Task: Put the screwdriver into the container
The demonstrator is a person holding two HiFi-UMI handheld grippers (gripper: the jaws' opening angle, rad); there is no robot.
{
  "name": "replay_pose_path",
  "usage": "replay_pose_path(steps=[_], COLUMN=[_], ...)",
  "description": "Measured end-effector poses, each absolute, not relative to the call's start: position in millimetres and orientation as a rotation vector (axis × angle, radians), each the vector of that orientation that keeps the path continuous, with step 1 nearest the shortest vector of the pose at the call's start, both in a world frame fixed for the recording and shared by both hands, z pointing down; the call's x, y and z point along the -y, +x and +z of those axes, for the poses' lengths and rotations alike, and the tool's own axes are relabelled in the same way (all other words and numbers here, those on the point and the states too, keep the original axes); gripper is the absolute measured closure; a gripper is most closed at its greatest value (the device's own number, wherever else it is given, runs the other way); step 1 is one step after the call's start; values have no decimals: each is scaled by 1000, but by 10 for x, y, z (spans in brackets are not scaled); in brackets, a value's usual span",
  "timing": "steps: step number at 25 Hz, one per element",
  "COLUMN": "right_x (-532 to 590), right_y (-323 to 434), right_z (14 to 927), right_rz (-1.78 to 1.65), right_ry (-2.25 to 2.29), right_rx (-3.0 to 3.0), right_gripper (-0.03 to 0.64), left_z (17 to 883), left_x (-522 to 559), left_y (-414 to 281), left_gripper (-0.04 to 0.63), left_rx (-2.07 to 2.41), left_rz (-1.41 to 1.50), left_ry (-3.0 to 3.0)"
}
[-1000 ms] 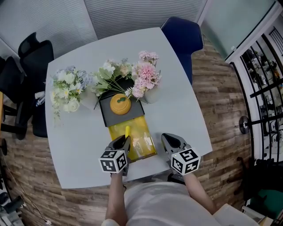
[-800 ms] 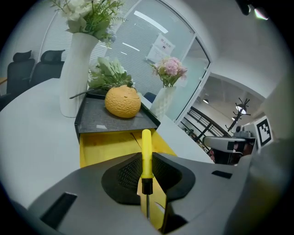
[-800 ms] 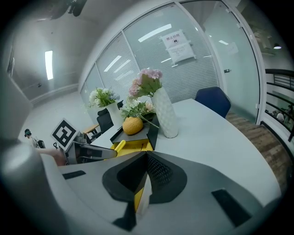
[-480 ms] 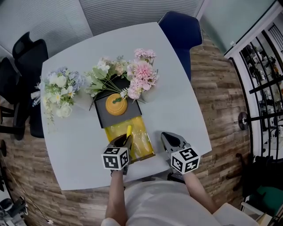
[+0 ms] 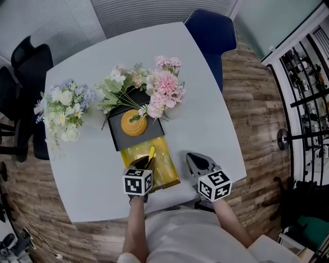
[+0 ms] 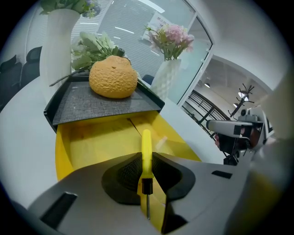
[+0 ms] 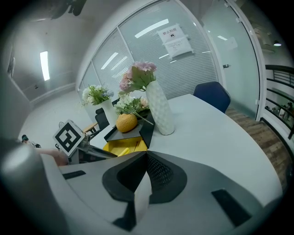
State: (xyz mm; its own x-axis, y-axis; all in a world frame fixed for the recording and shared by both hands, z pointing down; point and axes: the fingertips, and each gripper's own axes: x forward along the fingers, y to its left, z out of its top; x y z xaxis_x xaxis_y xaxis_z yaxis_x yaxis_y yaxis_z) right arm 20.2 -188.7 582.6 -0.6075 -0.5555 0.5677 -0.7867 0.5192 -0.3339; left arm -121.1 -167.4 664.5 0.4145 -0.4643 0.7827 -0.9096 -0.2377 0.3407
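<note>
Our left gripper (image 5: 145, 164), tight on the screwdriver (image 6: 146, 142), has sunk over the container (image 6: 87, 144), ready to release; right gripper (image 7: 146, 155) closed, empty.

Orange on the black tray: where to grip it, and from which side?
Grip the orange across its middle, coming from above on the near side. It's round and sits free on the flat tray, and flowers crowd the tray's far edge.

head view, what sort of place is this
Probably an office meeting room: a pale grey rounded table, black swivel office chairs beside it, and grey slatted blinds along the wall.
</note>
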Motion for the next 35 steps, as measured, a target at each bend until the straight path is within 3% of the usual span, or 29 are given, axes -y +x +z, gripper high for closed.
replay_pose_path(steps=[26, 35], right_x=[1861, 1794], right_y=[300, 399], right_z=[5763, 5644], right_rz=[801, 780], right_ry=[1124, 1157], right_rx=[2377, 2394], right_gripper=[601, 601], left_z=[6755, 6576], left_x=[1654, 1711], left_y=[-1137, -1132], left_gripper=[509, 491], left_rx=[1137, 1212], left_rz=[873, 794], left_ry=[1892, 1926])
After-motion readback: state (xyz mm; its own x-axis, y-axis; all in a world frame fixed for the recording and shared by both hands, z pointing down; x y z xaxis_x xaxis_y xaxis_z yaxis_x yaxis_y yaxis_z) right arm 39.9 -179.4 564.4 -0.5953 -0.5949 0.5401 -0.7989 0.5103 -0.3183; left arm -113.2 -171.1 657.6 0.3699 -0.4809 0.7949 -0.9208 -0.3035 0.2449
